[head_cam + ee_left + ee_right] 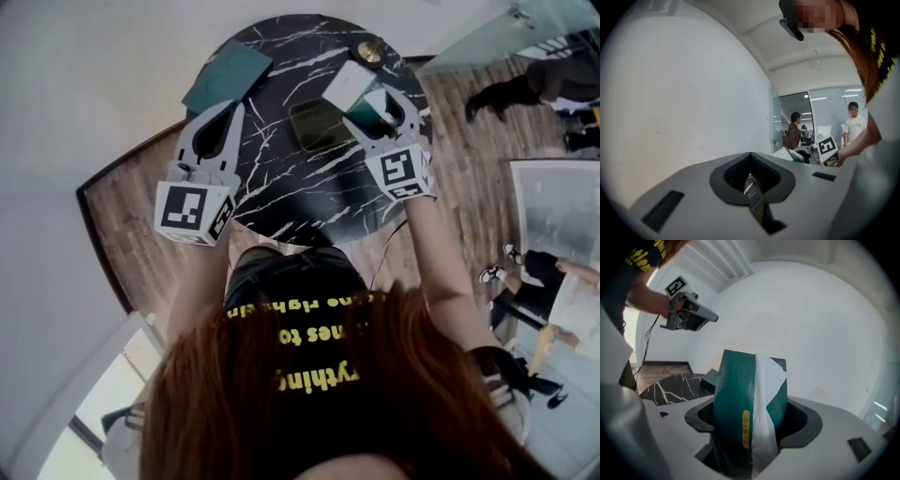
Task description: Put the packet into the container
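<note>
two grippers: left gripper (232,111) closed, empty; right gripper (378,112) clamps one green-white packet (349,84). one dark container (317,127) mid-frame, round marble tabletop (281,192), wood floor (469,178).

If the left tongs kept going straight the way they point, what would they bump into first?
Probably the flat dark teal box at the far edge of the round black marble table, ahead of the left tongs. If they ride above it, which I can't tell, the white wall comes next.

Your packet (733,399): dark green, with a white band and a yellow label
Your surface (281,187): black, veined white
</note>
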A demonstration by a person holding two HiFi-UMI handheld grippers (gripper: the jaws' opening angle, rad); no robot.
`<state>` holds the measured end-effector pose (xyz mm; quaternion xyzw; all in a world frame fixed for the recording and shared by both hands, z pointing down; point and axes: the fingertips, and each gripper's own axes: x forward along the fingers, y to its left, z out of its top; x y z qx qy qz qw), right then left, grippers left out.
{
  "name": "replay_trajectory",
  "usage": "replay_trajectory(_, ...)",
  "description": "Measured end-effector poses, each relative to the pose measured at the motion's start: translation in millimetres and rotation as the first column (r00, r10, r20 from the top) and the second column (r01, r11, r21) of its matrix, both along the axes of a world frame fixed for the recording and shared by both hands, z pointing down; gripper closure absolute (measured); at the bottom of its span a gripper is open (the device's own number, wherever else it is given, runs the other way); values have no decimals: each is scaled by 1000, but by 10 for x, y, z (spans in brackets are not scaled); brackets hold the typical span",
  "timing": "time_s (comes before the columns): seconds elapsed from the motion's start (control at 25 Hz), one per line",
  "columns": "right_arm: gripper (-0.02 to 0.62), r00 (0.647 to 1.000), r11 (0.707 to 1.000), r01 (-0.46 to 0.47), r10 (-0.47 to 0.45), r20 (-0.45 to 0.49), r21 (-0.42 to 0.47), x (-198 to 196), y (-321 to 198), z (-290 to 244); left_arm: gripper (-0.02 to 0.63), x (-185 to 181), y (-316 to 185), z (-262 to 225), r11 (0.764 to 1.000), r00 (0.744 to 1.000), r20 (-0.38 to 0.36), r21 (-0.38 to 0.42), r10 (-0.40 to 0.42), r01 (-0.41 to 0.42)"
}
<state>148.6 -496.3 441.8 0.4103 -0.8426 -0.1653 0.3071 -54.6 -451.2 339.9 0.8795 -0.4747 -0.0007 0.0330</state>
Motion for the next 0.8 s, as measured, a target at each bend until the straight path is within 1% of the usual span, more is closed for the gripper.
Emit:
replay_trajectory(0.12, 218, 986, 993, 114, -115, -117, -17, -122, -59, 264, 606, 0, 7, 11, 1000, 1000, -6, 0, -4, 4)
replay_trajectory(0.2, 218, 955, 978, 201, -209, -212, -58, -206, -60, 463, 606, -1, 20, 26, 1000, 1000, -10, 0, -5, 5)
replay_trajectory(0.32, 218, 872, 934, 320, -356, -336, -157, -303, -18, 754, 606, -2, 47, 44, 1000, 1000, -16, -4, -7, 7)
replay_trajectory(0.4, 218, 811, 899, 372, -436, -390, -232, -321, 12, 950, 606, -1, 64, 59, 1000, 1000, -18, -7, -9, 9)
replay_trajectory(0.48, 218, 758, 861, 409, -505, -413, -302, -331, 37, 1099, 606, 3, 82, 79, 1000, 1000, -18, -10, -11, 11)
replay_trajectory(0.6, 218, 689, 796, 448, -598, -411, -407, -326, 82, 1271, 606, 13, 108, 106, 1000, 1000, -21, -15, -15, 15)
replay_trajectory(0.68, 218, 650, 755, 464, -646, -400, -464, -320, 102, 1370, 606, 14, 121, 116, 1000, 1000, -23, -17, -19, 19)
replay_trajectory(0.8, 218, 602, 714, 467, -689, -403, -521, -293, 100, 1512, 606, -2, 144, 123, 999, 999, -23, -17, -28, 28)
